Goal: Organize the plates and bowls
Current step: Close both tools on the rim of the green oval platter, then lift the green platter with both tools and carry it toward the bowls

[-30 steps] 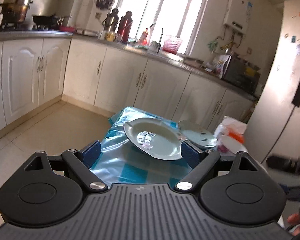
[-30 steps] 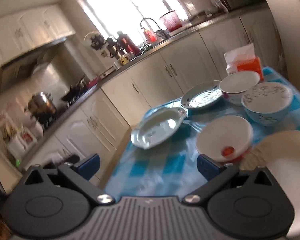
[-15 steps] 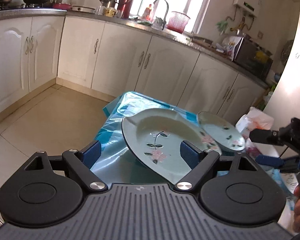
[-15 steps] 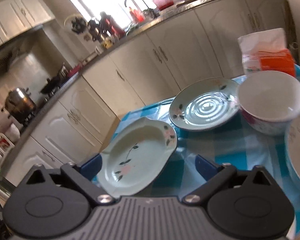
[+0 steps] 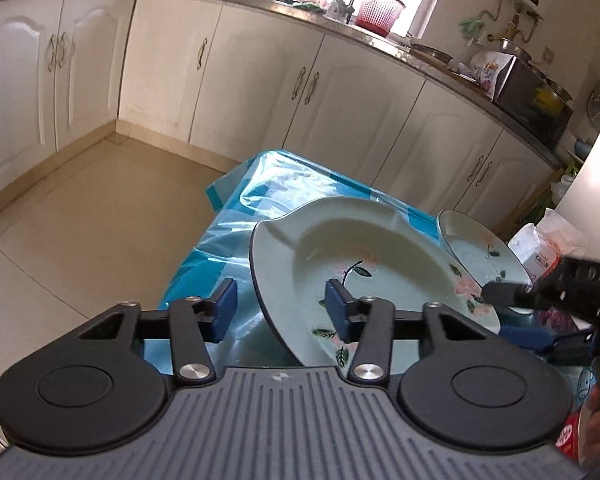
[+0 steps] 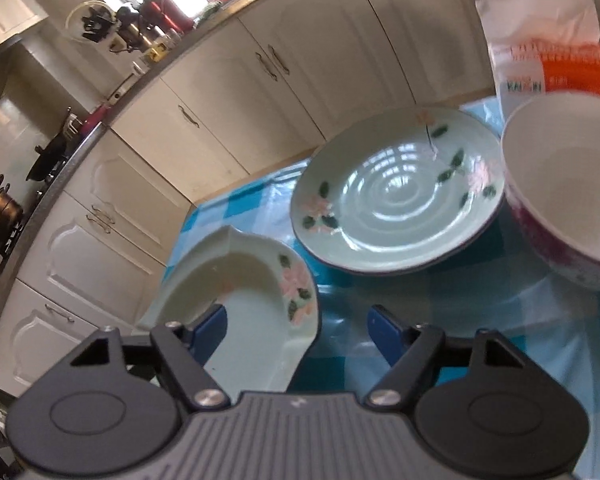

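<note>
A pale green oblong plate with pink flowers (image 5: 360,264) lies on the blue checked tablecloth (image 5: 228,264). My left gripper (image 5: 282,312) is open with its jaws astride the plate's near rim. My right gripper (image 6: 300,328) is open too, with the same plate's other rim (image 6: 260,292) between its jaws. It also shows at the right of the left wrist view (image 5: 516,312). A round green flowered plate (image 6: 396,196) lies behind, and a white bowl with purple pattern (image 6: 568,184) stands to its right.
A white and orange tissue pack (image 6: 548,64) stands behind the bowl. White kitchen cabinets (image 5: 260,80) run along the far wall under a worktop with a sink and a pink basket (image 5: 380,12). The table edge (image 5: 216,200) drops to the tiled floor.
Both grippers have moved in close on the oblong plate from opposite sides. Its rims now sit between their open jaws.
</note>
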### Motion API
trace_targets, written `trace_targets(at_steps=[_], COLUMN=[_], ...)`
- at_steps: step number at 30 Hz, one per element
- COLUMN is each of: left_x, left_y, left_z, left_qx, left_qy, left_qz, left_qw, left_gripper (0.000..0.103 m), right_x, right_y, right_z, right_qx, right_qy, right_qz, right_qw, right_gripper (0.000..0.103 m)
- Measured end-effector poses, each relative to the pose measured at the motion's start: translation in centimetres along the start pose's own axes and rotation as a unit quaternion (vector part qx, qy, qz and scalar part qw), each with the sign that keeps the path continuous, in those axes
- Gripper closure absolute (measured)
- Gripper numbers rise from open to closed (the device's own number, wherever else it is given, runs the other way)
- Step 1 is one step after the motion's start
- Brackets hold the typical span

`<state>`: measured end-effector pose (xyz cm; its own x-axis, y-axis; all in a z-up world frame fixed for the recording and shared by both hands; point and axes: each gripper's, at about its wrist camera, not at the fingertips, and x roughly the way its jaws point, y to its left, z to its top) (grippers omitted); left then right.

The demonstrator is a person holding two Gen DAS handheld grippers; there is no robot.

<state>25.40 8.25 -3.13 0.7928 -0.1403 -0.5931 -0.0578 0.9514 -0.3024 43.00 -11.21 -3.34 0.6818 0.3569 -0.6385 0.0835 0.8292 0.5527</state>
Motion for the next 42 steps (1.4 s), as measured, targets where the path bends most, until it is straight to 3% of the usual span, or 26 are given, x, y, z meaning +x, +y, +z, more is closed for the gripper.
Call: trace_targets(at_steps=[3,13,16,20,29,42], left_x=[0.4,0.6,0.5,0.4,-0.7,-5.5], left_y=[0.0,-0.4,-0.4,-0.6,0.1,1.0], left_z=[0.1,0.2,0.2,0.1,0.0,-1.4], left_qx=[-0.006,-0.005,-0.003,-0.001,-0.003,-0.015], left_qy=[0.003,-0.002,-0.005,-0.008,-0.009,-0.017], left_qz=[-0.006,0.011,0.014,0.019,0.023,0.000], left_qw=[1.0000,0.9999,0.9999,0.9998,0.9997,0.9998], left_gripper=[0.062,0.079,0.079,0.080,0.079,0.079], right_x=[0.4,1.8,2.1,2.1,1.0,-2.7], right_y=[-0.5,1.2,1.5,2.2,5.1,5.4], right_z=[0.0,0.7,0.7,0.4,-1.6,-5.3], right_qx=[0.023,0.003,-0.006,-0.036,-0.144,-0.159], right_qy=[0.009,0.018,0.017,0.015,-0.010,-0.032], right_qz=[0.010,-0.001,-0.015,-0.047,-0.084,-0.050], right_qw=[1.000,1.000,1.000,0.998,0.986,0.985], right_gripper=[0.049,0.063,0.064,0.073,0.073,0.076])
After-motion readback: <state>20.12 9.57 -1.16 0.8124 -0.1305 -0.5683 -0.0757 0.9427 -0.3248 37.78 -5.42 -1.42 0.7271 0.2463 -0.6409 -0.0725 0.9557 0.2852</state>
